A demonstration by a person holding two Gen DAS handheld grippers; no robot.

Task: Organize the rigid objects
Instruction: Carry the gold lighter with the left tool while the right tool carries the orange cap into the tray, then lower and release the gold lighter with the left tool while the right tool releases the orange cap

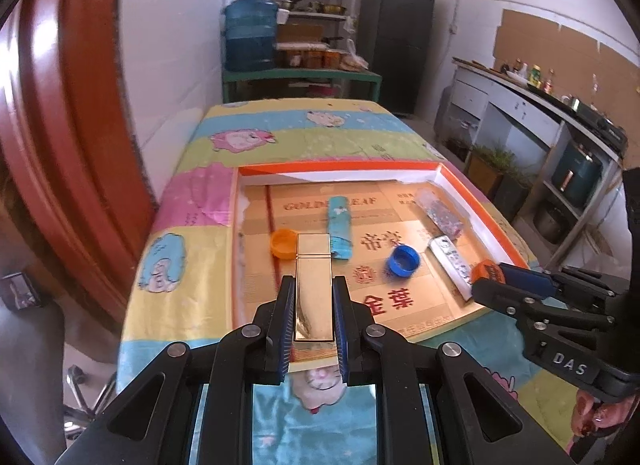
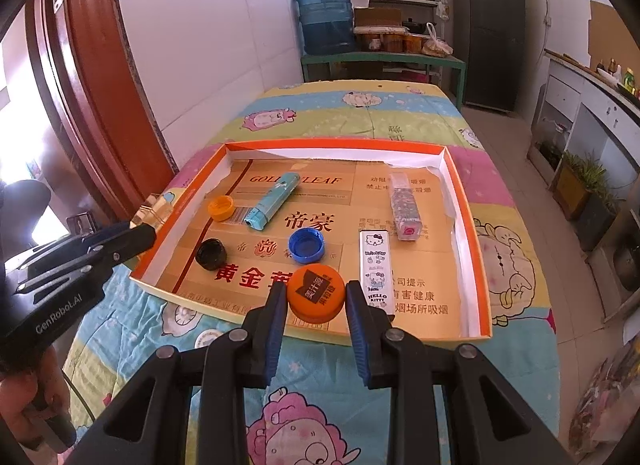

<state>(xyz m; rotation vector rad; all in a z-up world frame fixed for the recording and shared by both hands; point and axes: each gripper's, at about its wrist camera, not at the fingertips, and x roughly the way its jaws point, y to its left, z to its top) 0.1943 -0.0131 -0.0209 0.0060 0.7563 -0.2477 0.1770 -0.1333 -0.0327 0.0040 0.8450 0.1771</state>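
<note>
My left claw (image 1: 314, 297) was clenched on a gold lighter (image 1: 314, 285), pads pressing both long sides, lighter pointing toward 12 o'clock over the near left part of the tray (image 1: 340, 166). My right claw (image 2: 316, 299) gripped an orange cap (image 2: 316, 297) with printed top, pads touching its two sides, held above the tray's near edge.

The tray, an orange-rimmed shallow box lid with gold lining, sat on the surface (image 2: 360, 113) covered by a cartoon cloth. Inside, from the right wrist view: a smaller orange cap (image 2: 221, 207) at 10 o'clock, a teal lighter (image 2: 272, 201) just beside it, tilted toward 1 o'clock, a black cap (image 2: 211, 254) at 9 o'clock, a blue cap (image 2: 306, 245) open side up near centre, a white Hello Kitty lighter (image 2: 376, 271) at 3 o'clock lying lengthwise, and a speckled lighter (image 2: 405, 205) at 1 o'clock. All lay apart from each other except the small orange cap and teal lighter, which were close; I couldn't tell whether they touched.

A blue water jug (image 2: 325, 19) stood on a green bench beyond the surface.
</note>
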